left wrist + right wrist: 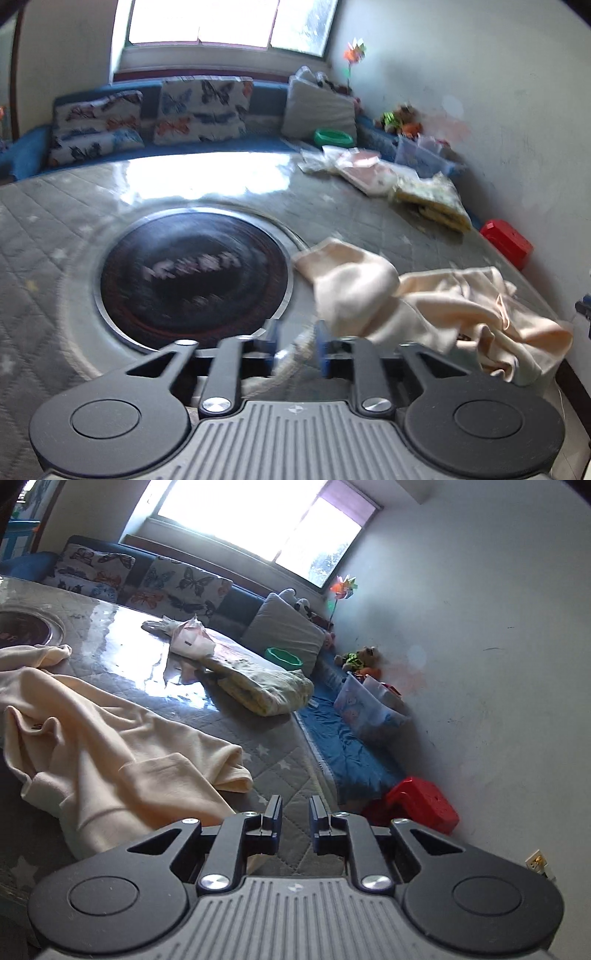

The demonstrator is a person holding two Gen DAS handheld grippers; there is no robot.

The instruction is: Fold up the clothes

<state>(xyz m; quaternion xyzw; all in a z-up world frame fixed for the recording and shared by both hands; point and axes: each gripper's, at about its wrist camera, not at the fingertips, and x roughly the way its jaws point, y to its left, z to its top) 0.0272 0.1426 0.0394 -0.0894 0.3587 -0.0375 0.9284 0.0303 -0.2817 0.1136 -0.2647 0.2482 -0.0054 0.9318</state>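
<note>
The pale lettering on the dark round plate (195, 280) is smeared beyond reading. The left tongs (295, 345) are blurred, so whether cloth sits between them is unclear. The cream garment (110, 746) runs off the frame's left edge.

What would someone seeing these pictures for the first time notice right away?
The crumpled cream garment sprawls over the grey quilted table cover, just left of the right gripper. In the left wrist view, a big dark round hotplate is set into the table ahead of the left gripper. Behind, butterfly-print cushions line a blue bench under a bright window.
</note>
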